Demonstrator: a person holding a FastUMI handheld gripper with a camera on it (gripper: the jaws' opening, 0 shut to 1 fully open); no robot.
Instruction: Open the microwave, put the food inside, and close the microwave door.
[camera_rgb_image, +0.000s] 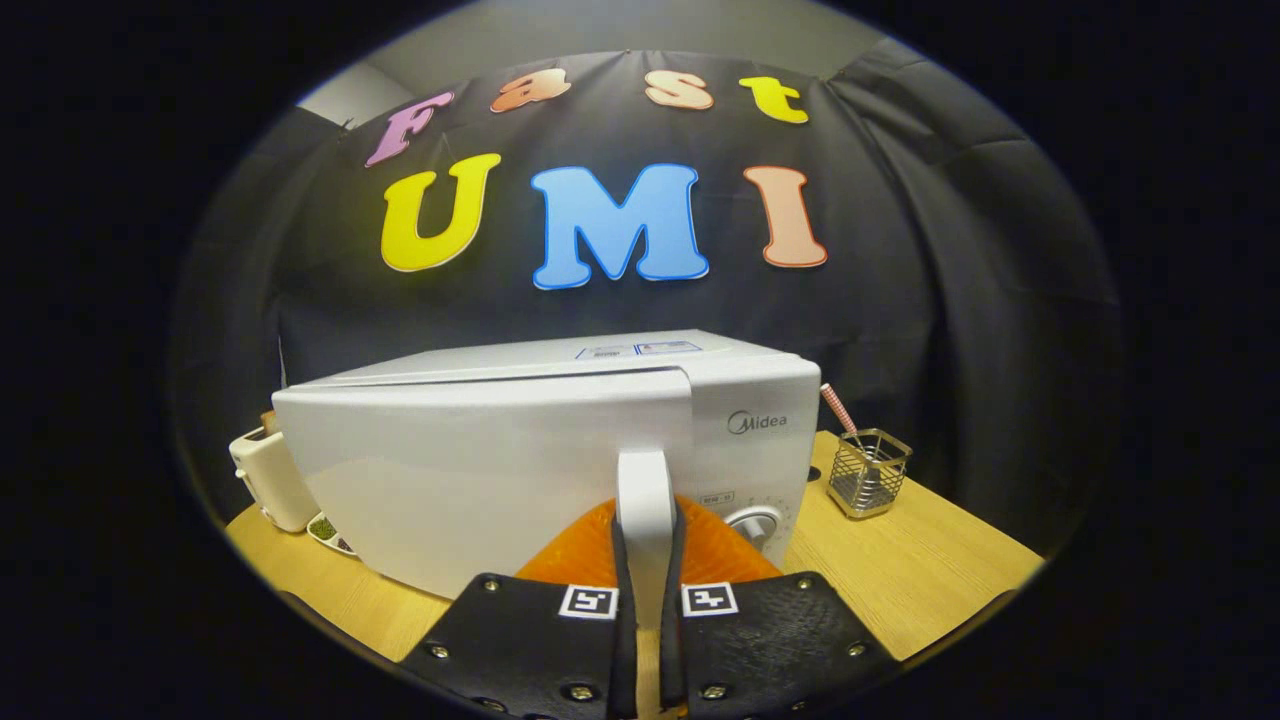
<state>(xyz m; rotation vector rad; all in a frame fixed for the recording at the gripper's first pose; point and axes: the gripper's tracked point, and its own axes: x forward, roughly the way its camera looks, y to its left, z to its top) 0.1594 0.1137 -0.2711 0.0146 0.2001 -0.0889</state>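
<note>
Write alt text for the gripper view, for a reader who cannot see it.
The hand-held gripper has its two black fingers closed on the white door handle of a white microwave, whose door is slightly ajar. The microwave sits on a wooden table, with a wire mesh holder to one side and a white toaster and small dish to the other.

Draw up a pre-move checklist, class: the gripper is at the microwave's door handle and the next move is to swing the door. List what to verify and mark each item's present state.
1. Gripper closed on the door handle: ok, both fingers press its sides.
2. Microwave door slightly ajar along its top edge: ok.
3. Swing side: not ok, the toaster and a small dish sit near the hinge side.
4. Wire holder stands apart on the table: ok.
5. Food ready to load: cannot tell.
6. Cavity free inside: cannot tell.
</note>
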